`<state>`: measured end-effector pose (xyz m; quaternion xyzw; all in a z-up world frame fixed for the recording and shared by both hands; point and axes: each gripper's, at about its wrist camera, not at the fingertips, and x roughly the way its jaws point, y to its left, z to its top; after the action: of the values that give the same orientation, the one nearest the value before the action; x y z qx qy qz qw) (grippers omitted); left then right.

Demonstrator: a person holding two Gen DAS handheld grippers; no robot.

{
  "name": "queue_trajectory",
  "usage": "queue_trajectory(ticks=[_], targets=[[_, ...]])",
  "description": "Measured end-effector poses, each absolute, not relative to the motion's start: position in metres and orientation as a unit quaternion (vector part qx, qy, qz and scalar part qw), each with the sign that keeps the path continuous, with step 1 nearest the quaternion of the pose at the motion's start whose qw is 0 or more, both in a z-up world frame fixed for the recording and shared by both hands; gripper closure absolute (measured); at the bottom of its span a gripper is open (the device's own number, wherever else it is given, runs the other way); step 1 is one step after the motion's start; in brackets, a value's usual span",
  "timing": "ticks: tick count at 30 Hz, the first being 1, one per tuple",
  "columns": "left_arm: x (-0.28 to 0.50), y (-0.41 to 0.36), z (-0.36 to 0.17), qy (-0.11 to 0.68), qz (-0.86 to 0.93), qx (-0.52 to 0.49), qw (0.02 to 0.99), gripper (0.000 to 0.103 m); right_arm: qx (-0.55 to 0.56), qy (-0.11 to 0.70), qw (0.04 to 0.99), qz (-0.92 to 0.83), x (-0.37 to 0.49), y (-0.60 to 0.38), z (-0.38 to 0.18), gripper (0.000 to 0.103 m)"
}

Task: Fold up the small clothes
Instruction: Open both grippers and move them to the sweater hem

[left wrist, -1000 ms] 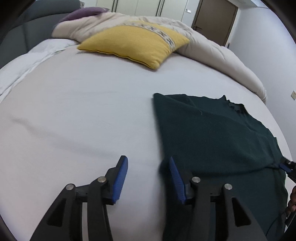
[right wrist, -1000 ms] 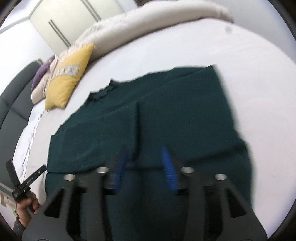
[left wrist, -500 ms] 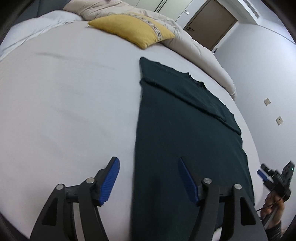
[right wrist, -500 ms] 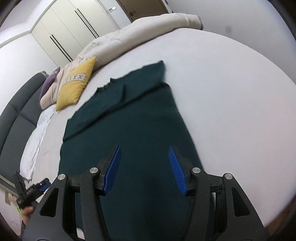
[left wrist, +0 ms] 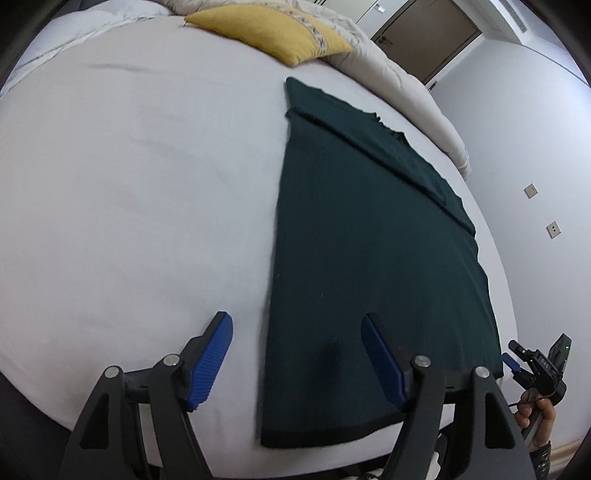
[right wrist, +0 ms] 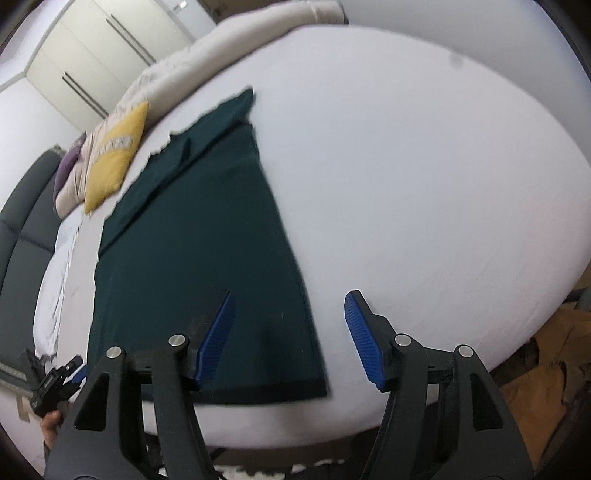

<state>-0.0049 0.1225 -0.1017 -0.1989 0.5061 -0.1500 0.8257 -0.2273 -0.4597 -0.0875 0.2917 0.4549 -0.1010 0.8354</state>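
A dark green knitted top lies flat on the white bed, sleeves folded in across the shoulders, hem towards me. My left gripper is open and empty above the hem's left corner, which lies between its blue fingers. In the right wrist view the top lies the same way, and my right gripper is open and empty above the hem's right corner. The right gripper also shows at the left wrist view's right edge.
A yellow cushion and a beige duvet lie at the head of the bed. The bed's near edge is just below the hem. A brown floor shows at the right. A grey headboard stands at the left.
Both grippers have drawn back from the top's upper part towards the hem at the bed's near edge and opened wider. The folded sleeves stay in place.
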Motion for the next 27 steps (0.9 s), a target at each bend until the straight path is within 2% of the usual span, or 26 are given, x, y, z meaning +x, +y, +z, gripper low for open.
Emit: queue_trajectory(ticks=[20, 22, 24, 27], targets=[[-0.025, 0.12, -0.105, 0.528, -0.171, -0.19, 0.81, 0.031, 0.297, 0.466, 0.827, -0.1, -0.238, -0.456, -0.085, 0.043], [-0.026, 0.117, -0.105, 0.532, -0.168, -0.181, 0.81, 0.035, 0.294, 0.467, 0.827, -0.108, -0.239, -0.458, -0.084, 0.043], [-0.025, 0.116, -0.104, 0.536, -0.163, -0.175, 0.81, 0.045, 0.29, 0.471, 0.825, -0.115, -0.24, -0.459, -0.085, 0.043], [-0.025, 0.116, -0.104, 0.542, -0.156, -0.17, 0.808, 0.055, 0.282, 0.484, 0.82, -0.115, -0.239, -0.456, -0.089, 0.043]])
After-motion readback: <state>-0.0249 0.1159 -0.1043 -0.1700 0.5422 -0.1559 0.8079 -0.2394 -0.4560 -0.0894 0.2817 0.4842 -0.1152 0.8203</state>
